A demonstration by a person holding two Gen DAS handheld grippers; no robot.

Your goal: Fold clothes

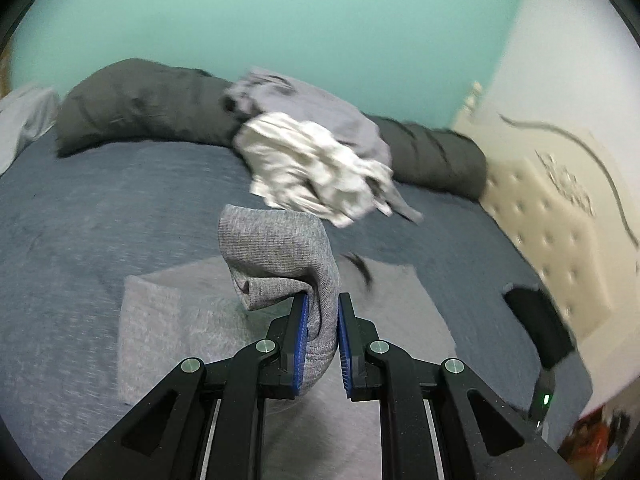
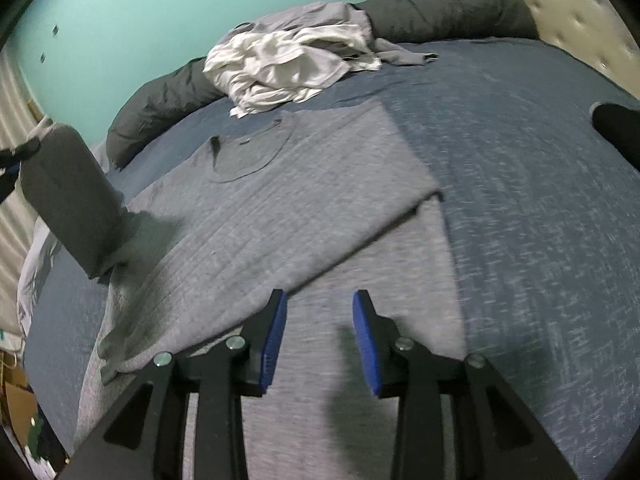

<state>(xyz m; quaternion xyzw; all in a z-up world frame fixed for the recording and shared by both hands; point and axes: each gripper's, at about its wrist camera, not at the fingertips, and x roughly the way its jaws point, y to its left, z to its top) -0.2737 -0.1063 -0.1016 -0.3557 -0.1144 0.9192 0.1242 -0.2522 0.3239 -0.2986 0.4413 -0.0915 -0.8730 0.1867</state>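
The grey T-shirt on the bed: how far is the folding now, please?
Done: the grey T-shirt lies flat on the blue bed cover, its right side already folded over the body. In hand: the left tongs pinch the lifted left sleeve; the right tongs hang open above the shirt, holding nothing. Left: lay that sleeve across, fold the shirt up, then the crumpled pile of white and grey clothes.
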